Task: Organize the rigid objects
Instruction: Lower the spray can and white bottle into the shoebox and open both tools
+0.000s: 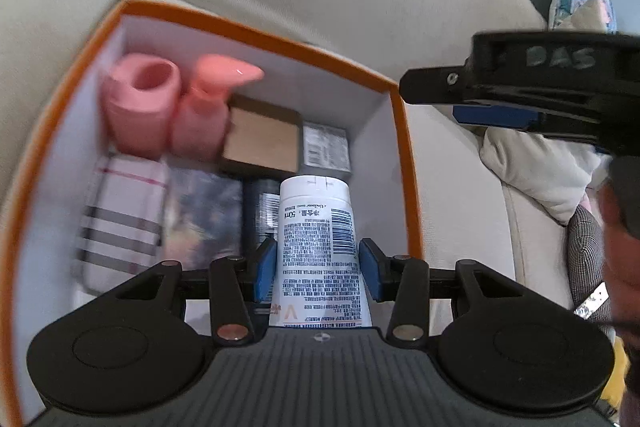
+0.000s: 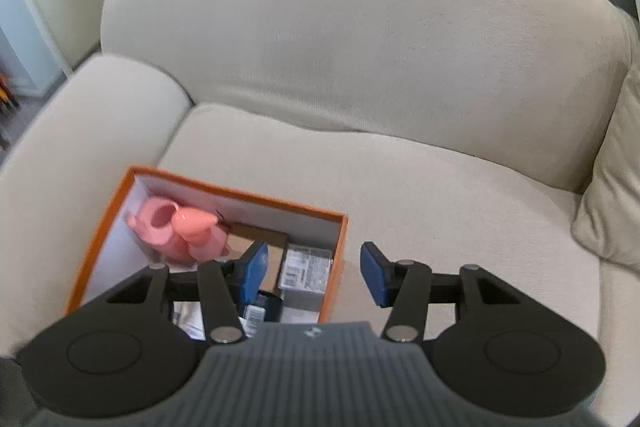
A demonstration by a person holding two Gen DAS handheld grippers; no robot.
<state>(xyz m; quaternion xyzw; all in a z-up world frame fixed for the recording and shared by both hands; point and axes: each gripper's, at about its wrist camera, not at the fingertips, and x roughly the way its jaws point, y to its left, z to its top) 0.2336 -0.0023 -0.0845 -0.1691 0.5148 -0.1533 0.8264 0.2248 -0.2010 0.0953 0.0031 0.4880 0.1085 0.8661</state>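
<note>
While the left gripper (image 1: 316, 269) is clamping the tube (image 1: 318, 247) over the box (image 1: 256, 27), the right gripper (image 2: 314, 273) is hanging open, empty, at 2 o'clock.

Each gripper is built of matte black plastic: two round hubs flank a ribbed dark grey central plate, and angled link arms are fastened with silver pivot pins. On the left gripper (image 1: 316, 269) and the right gripper (image 2: 316, 273), blue pads line the fingers. Above the orange box (image 1: 404, 163), "DAS" is handwritten on the right gripper's black side, beside a silver screw.
</note>
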